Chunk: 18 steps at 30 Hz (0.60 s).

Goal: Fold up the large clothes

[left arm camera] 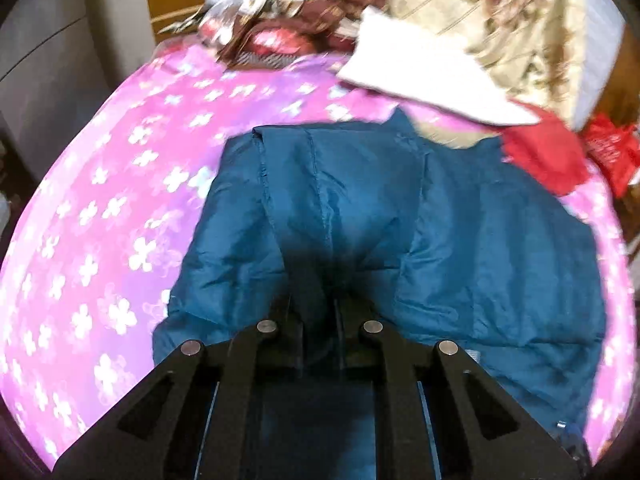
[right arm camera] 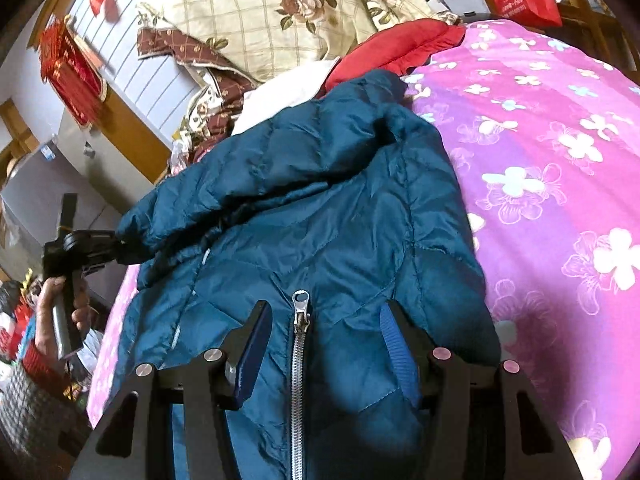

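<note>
The blue jacket (right arm camera: 320, 208) was spread on the pink blanket (right arm camera: 540, 152). Its sleeve was pinched far left by the left gripper (left arm camera: 320, 300). The right gripper (right arm camera: 324, 320) was held wide over the zipper (right arm camera: 298, 344)

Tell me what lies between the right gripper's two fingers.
In the right wrist view, the teal jacket fills the gap between the open right gripper's fingers, with its silver zipper running up the middle.

The left gripper (left arm camera: 320, 312) hides its fingertips in a pinched fold of the blue jacket (left arm camera: 400, 216), whose near hem runs behind both tools and off the lower edges, while the bedding ahead is smeared with blur
</note>
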### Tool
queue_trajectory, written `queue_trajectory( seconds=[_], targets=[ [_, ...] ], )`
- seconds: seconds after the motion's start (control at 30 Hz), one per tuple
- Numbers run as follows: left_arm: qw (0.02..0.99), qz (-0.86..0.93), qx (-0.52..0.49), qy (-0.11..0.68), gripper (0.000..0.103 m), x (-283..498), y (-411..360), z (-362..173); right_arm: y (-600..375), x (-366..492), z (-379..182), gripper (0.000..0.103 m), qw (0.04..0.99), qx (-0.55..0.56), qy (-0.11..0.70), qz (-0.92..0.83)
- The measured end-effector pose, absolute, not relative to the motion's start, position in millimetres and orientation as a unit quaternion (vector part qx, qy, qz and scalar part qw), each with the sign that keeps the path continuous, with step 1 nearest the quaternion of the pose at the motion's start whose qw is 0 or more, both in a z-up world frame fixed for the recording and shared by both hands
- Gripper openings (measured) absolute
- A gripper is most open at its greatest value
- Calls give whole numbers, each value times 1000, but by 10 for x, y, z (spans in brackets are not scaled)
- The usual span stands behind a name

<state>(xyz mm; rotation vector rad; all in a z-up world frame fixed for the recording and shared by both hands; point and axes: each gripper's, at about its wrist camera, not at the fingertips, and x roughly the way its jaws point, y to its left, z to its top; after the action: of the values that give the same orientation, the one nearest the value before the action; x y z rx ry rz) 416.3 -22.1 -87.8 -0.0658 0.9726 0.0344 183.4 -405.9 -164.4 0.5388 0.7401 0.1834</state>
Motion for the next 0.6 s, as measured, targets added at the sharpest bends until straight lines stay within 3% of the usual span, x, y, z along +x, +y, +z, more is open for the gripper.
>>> queue_trajectory(
  seconds=[0.13,0.33,0.6],
  targets=[
    [875,30,-9,484,13,4297,-178,-1227,-3990,1859,-1655,60,897,240,360,89],
    [876,40,4,480,44,4186,-209,-1300,-3969,1871,-1668,64,897,236,363,92],
    [882,-12,-101,460,46,3876,171,-967,-3949,1868,-1660,64,897,235,363,89]
  ],
)
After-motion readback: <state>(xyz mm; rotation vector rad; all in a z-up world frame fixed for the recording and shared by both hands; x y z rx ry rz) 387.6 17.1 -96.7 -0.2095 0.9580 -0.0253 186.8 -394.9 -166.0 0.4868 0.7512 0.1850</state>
